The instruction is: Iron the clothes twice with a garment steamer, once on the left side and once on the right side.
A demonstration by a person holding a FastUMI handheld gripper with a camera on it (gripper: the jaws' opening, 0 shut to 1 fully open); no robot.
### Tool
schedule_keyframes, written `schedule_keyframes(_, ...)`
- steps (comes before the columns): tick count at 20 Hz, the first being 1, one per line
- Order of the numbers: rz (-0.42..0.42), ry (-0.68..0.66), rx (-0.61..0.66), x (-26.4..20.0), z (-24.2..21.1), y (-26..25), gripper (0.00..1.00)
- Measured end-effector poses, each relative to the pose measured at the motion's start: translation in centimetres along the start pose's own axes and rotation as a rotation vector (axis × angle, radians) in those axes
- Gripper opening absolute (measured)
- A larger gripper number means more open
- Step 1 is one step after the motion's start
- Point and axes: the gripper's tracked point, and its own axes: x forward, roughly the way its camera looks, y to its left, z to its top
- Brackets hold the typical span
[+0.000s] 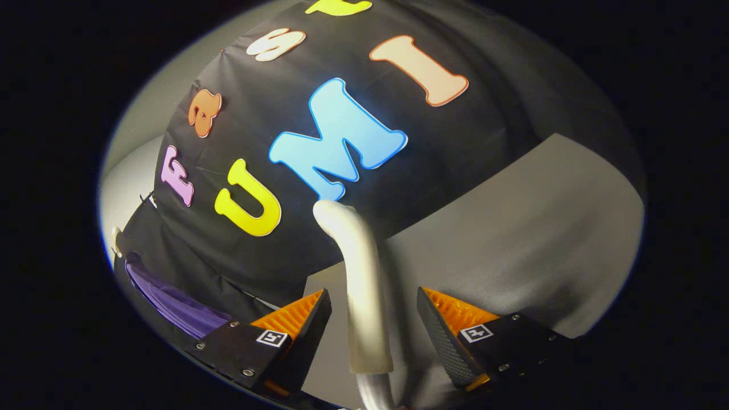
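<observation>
- The tongs (373,319) stand open, their fingers either side of the steamer handle (364,296), not visibly pressing it.
- The handle's long axis runs straight ahead, curving at its tip.
- Beyond-left hangs the purple garment (171,304).

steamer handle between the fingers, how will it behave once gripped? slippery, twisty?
The steamer handle looks smooth, rounded and glossy, so it may slip or twist between flat pads. It looks rigid, and its top bends over, so the weight probably sits off-centre and tips it forward. The gripper is open, fingers either side with gaps.
</observation>
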Motion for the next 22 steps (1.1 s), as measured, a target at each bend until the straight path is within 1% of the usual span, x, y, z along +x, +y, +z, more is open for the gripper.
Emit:
schedule_keyframes(5, 0.082, 0.133, 0.098, 2.5, -1.9, 1.9, 0.92)
schedule_keyframes(6, 0.091, 0.151, 0.108, 3.0, -2.2, 2.1, 0.86)
schedule_keyframes(9, 0.079, 0.184, 0.130, 3.8, -2.6, 1.8, 0.75)
schedule_keyframes(10, 0.089, 0.208, 0.149, 4.0, -3.1, 1.9, 0.61)
schedule_keyframes(11, 0.104, 0.227, 0.161, 4.1, -3.4, 2.2, 0.53)
schedule_keyframes(14, 0.114, 0.213, 0.141, 3.7, -3.0, 2.2, 0.45)
schedule_keyframes(16, 0.112, 0.210, 0.101, 3.5, -3.0, 2.5, 0.39)
schedule_keyframes(20, 0.071, 0.166, 0.024, 3.0, -2.8, 2.4, 0.38)
schedule_keyframes(22, 0.065, 0.175, -0.016, 2.2, -3.8, 2.7, 0.38)
